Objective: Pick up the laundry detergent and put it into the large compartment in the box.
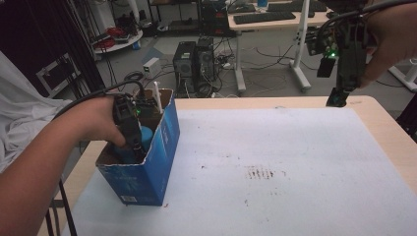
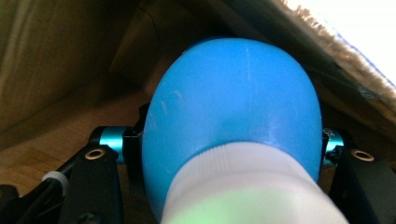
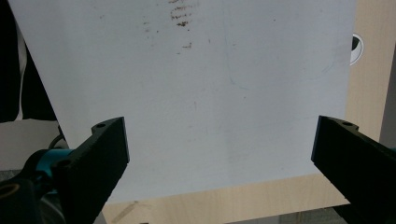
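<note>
The left tongs (image 1: 134, 142) reach down into the open blue cardboard box (image 1: 147, 172) at the near left of the bench (image 1: 383, 128), clamped tight on a blue bottle with a white cap (image 2: 233, 116). The left gripper view shows the bottle deep between the brown inner walls, so it is likely being set down in the box. To do this well, lower it until the base rests on the bottom, then let go without tipping the box. A white stick (image 1: 157, 96) stands at its far wall. Farther off, the right tongs (image 1: 339, 98) hang wide open and empty above the white mat (image 1: 275, 162).
</note>
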